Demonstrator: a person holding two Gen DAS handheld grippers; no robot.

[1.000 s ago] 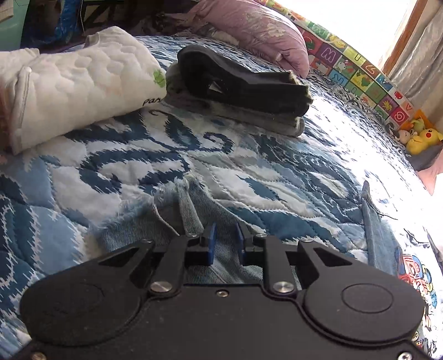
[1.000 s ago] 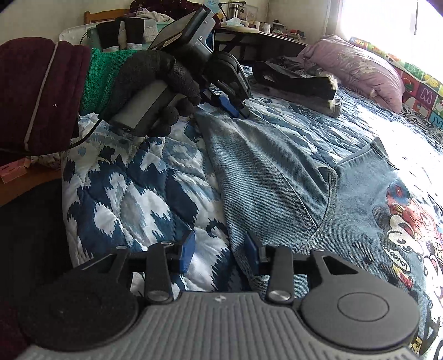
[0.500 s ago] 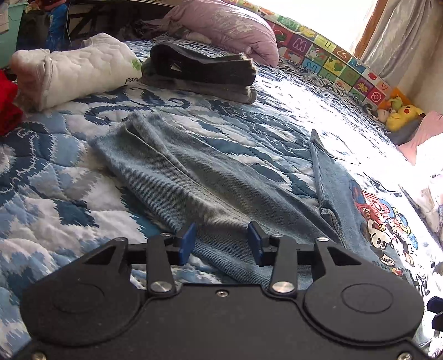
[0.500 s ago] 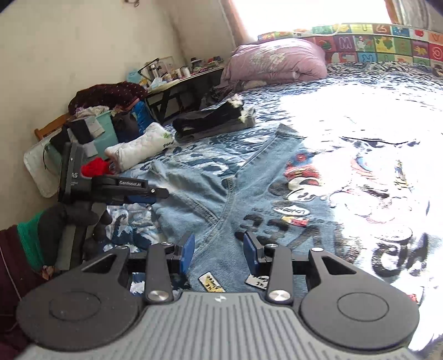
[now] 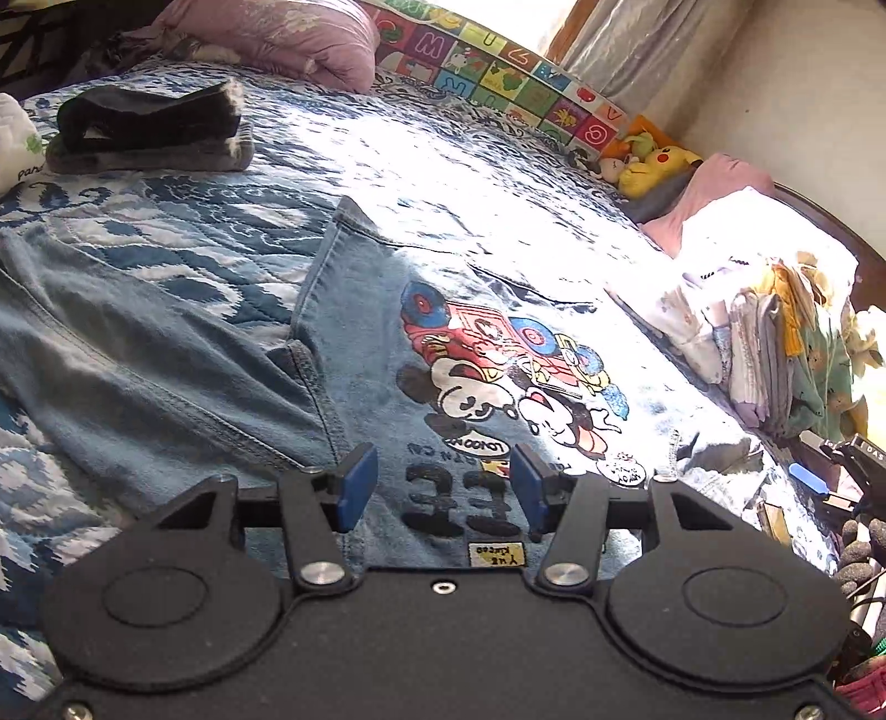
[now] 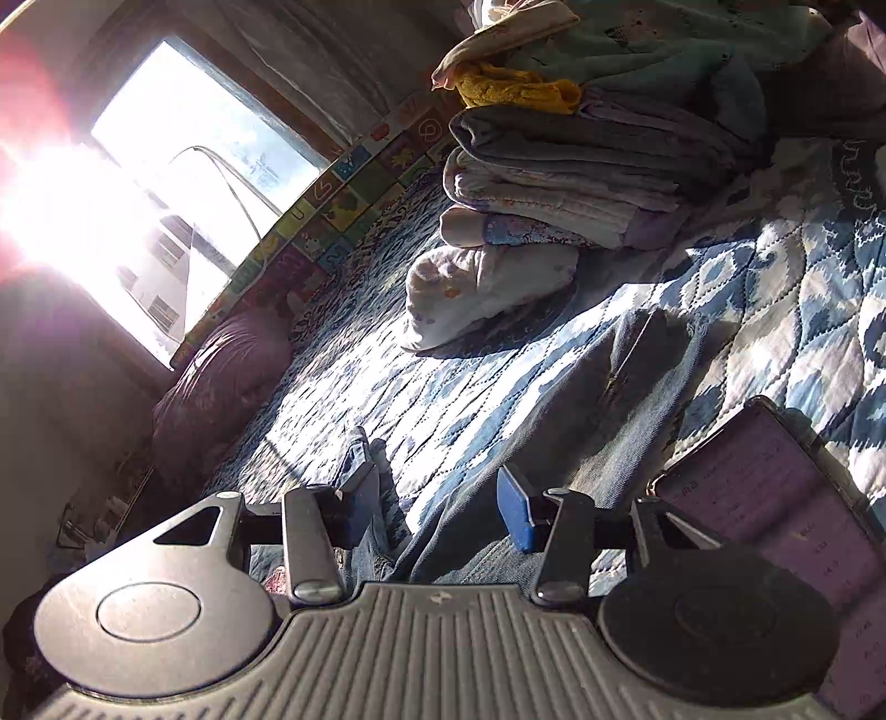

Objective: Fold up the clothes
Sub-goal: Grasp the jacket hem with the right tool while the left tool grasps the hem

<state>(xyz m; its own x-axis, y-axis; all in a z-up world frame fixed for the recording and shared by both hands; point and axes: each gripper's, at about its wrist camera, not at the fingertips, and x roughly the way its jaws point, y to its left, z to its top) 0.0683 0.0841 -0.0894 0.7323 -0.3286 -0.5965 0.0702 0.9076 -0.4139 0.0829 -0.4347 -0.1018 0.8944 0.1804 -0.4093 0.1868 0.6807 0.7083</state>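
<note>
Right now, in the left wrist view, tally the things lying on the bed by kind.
Denim garment spread flat: 1
Folded dark garment: 1
Pink pillows: 2
Plush toys: 2
Stack of folded clothes: 1
Total: 7

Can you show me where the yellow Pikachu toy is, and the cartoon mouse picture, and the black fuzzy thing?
Yellow Pikachu plush toy (image 5: 659, 164), left wrist view, its body.
Cartoon mouse print on denim garment (image 5: 498, 382), left wrist view, print's middle.
Black fuzzy folded garment (image 5: 149, 119), left wrist view, its top.

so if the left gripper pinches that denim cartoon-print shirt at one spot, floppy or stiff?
Likely floppy: the denim shirt lies creased on the quilt, sleeve folds soft. Probably heavyish for cloth, so it may sag and drag. The open left gripper would lift only a corner.
</note>
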